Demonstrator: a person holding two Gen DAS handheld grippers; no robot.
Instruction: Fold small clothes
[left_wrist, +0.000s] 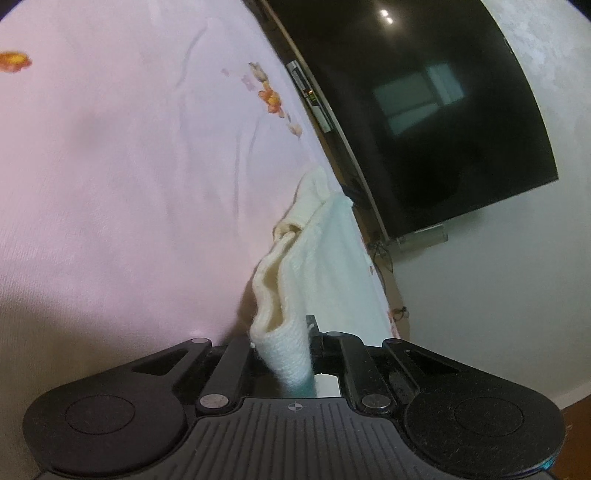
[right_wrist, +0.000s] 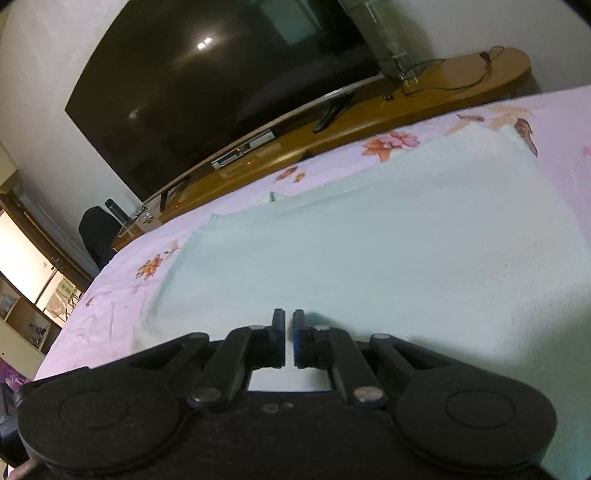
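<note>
I have the left gripper (left_wrist: 295, 354) clamped on a fold of the cream knit garment (left_wrist: 321, 266); the cloth bunches between the jaws and runs away from them in a ridge toward the television (left_wrist: 417, 110). The garment lies on the pink floral bedsheet (left_wrist: 129, 166), at the sheet's edge nearest the television, and the pinched corner looks lifted a little off the sheet.

My right gripper (right_wrist: 289, 334) is closed down to a thin slit with nothing visible between the jaws. It hovers low over a pale mint cloth (right_wrist: 369, 251) spread flat on the same sheet, on the near side from the television and its wooden shelf (right_wrist: 332, 125). I cannot tell whether the tips touch that cloth.

I judge the step in hand to be carrying the gripped cream edge over to make a fold. To do it well I want to keep the pinch firm, since the knit is soft and thick and could slip out in layers. I should lift only enough to clear the sheet, draw the edge across in a straight line away from the television, and lay it down so edges meet before letting go. The right gripper could press the far part of the garment to stop it dragging.
</note>
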